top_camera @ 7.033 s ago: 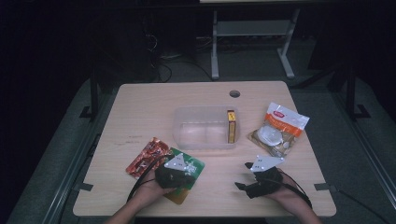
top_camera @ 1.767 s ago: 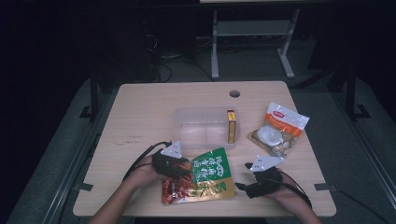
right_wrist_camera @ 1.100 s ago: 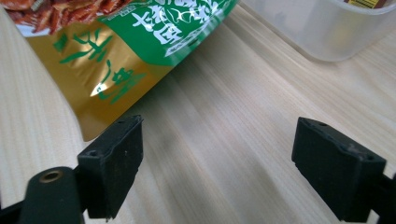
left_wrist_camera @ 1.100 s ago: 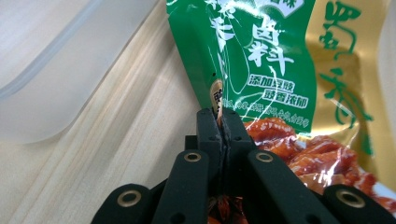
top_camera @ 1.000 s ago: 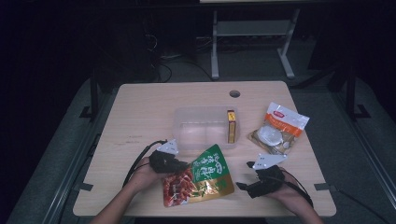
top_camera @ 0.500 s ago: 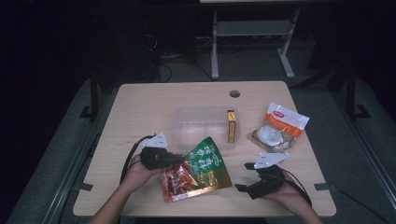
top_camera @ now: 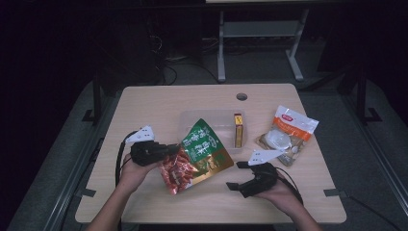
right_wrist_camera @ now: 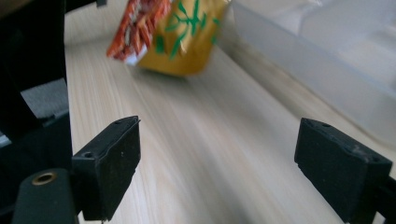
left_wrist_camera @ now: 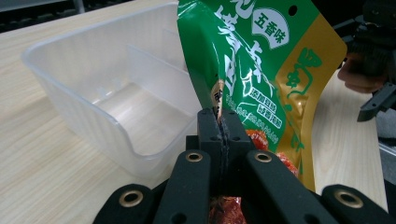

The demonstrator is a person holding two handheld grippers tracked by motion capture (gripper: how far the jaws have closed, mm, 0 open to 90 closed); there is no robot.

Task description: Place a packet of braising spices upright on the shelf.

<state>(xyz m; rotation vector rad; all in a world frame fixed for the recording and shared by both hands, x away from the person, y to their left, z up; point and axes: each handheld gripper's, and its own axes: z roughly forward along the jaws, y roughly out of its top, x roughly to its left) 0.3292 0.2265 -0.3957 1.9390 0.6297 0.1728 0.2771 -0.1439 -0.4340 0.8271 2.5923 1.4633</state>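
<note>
On the left half of the desk (top_camera: 144,110), our left claw (top_camera: 174,149) is clamped on the edge of the green-and-gold foil snack pouch with a red lower panel (top_camera: 199,154). In the left gripper view the jaws sit fully pinched on the pouch's side seam (left_wrist_camera: 219,100). The pouch hangs tilted off the desk, its top corner over the near wall of the clear plastic tub (top_camera: 211,126), its red end nearest us. Likely step: drop it in the tub. We should carry it higher so the bottom edge clears the wall, centre it over the empty left bay, then release; the small yellow box (top_camera: 237,131) stands at the right end. Our right claw (top_camera: 236,175) rests near the front edge, jaws spread wide, holding nothing, pouch well ahead of it.
</note>
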